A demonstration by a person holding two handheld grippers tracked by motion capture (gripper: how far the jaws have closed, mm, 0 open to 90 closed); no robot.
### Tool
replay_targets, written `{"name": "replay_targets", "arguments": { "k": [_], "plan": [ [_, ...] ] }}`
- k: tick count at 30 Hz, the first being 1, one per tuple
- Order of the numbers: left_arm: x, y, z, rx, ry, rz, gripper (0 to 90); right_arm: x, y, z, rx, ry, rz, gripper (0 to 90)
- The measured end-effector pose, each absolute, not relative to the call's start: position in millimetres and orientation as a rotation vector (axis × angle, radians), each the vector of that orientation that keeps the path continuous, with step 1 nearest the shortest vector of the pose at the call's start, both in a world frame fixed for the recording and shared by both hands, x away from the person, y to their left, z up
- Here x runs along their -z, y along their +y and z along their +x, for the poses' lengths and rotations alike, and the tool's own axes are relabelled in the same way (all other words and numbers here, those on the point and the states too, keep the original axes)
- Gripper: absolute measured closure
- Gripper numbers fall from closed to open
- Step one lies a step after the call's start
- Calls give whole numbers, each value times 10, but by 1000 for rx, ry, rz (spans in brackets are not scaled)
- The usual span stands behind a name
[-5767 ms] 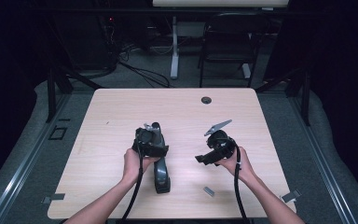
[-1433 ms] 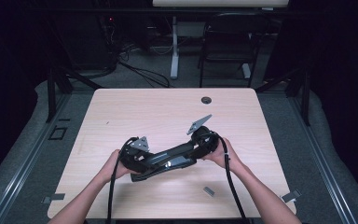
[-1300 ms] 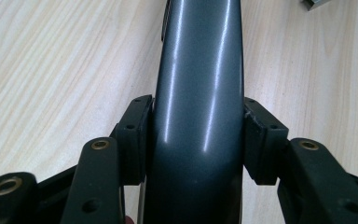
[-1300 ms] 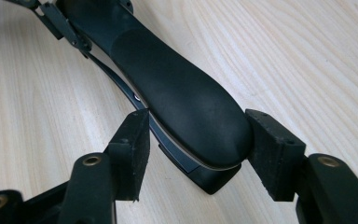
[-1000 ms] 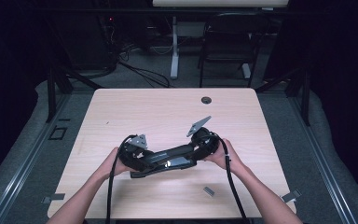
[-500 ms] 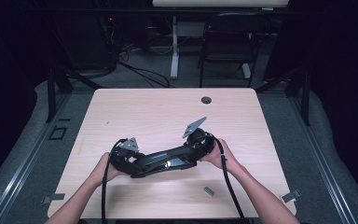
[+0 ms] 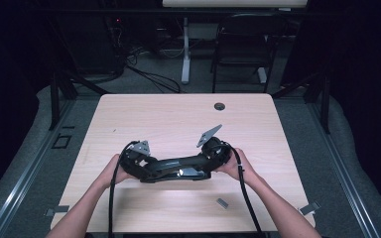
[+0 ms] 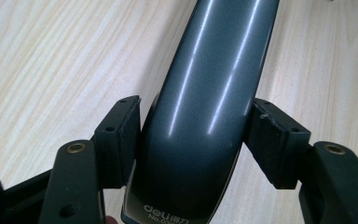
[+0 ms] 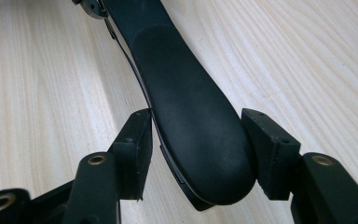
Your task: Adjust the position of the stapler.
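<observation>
We read "deli" and, under it, a cut-off "No. 03" on the stapler's [image 8: 205, 107] glossy end.

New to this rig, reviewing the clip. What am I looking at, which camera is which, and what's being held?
No robot arm here: a person holds a two-jaw gripper in each hand at a wooden table. The high view looks down from above; the other two cameras ride on the grippers and look along their black jaws. The left gripper and the right gripper each clamp one end of a dark stapler, opened out flat between them. A small grey piece lies on the table near the person, and a round cable hole sits at the far edge.
</observation>
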State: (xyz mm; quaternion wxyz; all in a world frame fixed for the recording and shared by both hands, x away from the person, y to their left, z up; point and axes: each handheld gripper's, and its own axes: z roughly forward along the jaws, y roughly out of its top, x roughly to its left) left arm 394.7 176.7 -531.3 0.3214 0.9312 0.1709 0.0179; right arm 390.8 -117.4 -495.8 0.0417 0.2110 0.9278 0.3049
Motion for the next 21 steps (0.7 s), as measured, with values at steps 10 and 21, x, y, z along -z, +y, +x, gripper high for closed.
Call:
{"name": "replay_targets", "arguments": {
  "k": [10, 21],
  "plan": [
    [5321, 1728, 4067, -6, 384, 2443, 383, 4943, -1193, 3891, -897, 2830, 691, 458],
    [5320, 1717, 4058, -18, 390, 2441, 379, 4949, -1209, 3899, -904, 2834, 665, 469]
  ]
}}
